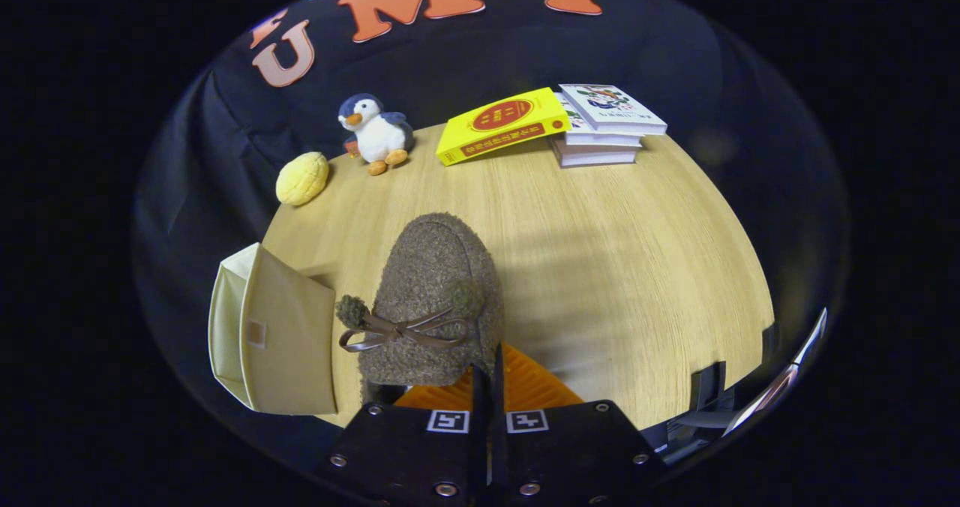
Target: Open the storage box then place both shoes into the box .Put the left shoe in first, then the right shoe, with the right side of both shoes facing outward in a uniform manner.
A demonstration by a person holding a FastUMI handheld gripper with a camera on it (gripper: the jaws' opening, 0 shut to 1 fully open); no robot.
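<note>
From the gripper view, my gripper [487, 372] has its jaws drawn tight together, almost no gap between them, and they seem to pinch the rear rim of the fuzzy brown shoe [435, 297]. I cannot see the contact itself, since the heel end sits under the jaw housing, so I take the clamp as likely, not certain. The shoe points away from me, toe toward the far side of the worktop [615, 252], its leather bow [401, 332] and pompoms facing up. It looks lifted off the worktop, though I cannot be sure.

The storage box [274, 334] stands just beside the shoe on its left, its flap open and standing up, the opening partly turned away from me.

To do this step well, I would carry the shoe level across to the box mouth and keep the toe clear of the flap. Only one shoe is before me; which foot it fits I cannot tell.

Beyond lie a penguin toy [377, 133], a yellow bun [302, 178], a yellow book [501, 124] and stacked books [607, 124], all well apart from my path.
</note>
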